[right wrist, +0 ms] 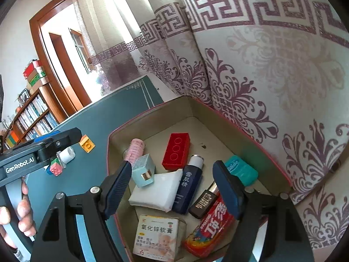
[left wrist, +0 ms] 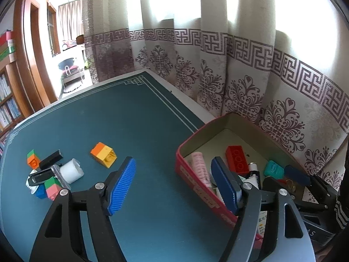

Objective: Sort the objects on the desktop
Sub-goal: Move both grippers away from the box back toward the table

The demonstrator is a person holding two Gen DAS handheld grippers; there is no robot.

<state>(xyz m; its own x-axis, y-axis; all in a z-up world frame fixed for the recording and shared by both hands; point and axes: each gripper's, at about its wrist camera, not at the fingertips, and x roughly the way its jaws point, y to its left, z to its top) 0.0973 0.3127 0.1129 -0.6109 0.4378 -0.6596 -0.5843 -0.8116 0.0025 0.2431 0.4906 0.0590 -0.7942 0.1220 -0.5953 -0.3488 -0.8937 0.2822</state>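
Observation:
A red box [left wrist: 192,174] stands on the green desk mat [left wrist: 130,120] at the right. It holds a red brick [right wrist: 176,151], a dark blue bottle [right wrist: 188,187], a white pack [right wrist: 159,190], a teal case [right wrist: 242,170] and other items. My right gripper [right wrist: 174,185] is open and empty above the box. My left gripper [left wrist: 174,185] is open and empty, over the mat beside the box's left wall. An orange-yellow brick [left wrist: 103,154] lies alone on the mat. A pile with a white cylinder [left wrist: 70,170], black pieces and coloured bricks [left wrist: 51,187] lies at the left.
A patterned curtain [left wrist: 240,76] hangs right behind the desk and the box. A bookshelf [right wrist: 32,118] and a doorway [left wrist: 54,43] are at the far left. The right gripper's body [left wrist: 305,187] shows over the box in the left wrist view.

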